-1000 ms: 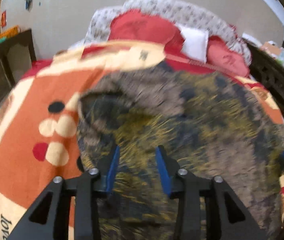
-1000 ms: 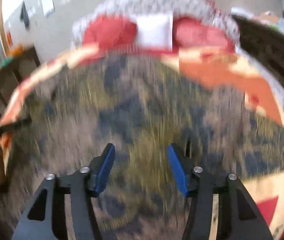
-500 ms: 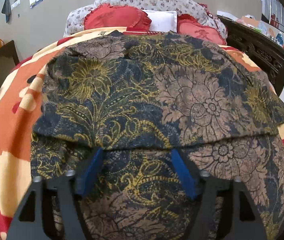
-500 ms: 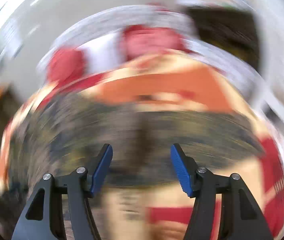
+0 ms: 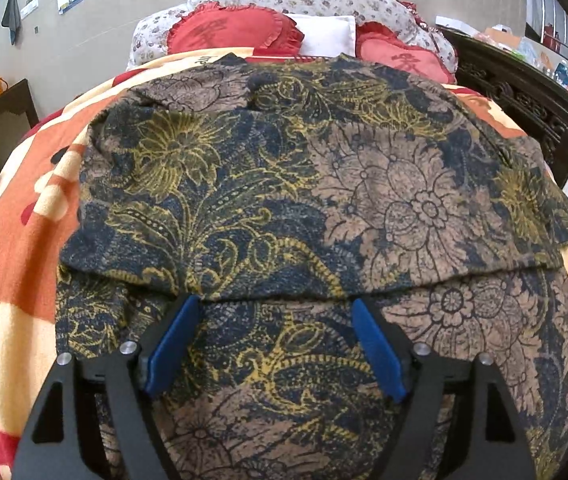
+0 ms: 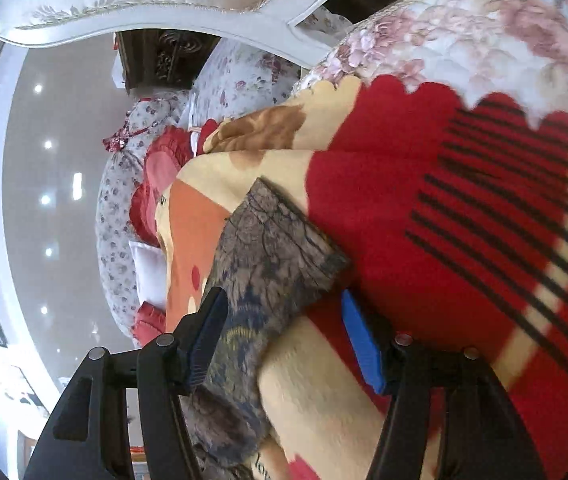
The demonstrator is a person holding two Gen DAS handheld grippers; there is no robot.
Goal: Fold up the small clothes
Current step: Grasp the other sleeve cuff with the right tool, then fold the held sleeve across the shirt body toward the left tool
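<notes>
Floral garment (image 5: 284,184) folded on blanket (image 5: 12,248), pillows (image 5: 236,32) beyond (left tool (image 5: 276,344) opening)

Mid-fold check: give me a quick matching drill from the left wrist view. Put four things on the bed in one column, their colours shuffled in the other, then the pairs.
Things:
1. garment
2. heart cushion
3. small pillow
4. blanket

Colours:
a. plain red, frilled edge
b. orange and cream patches
c. dark blue and brown with gold flowers
d. white

Pairs: 1-c, 2-a, 3-d, 4-b
</notes>
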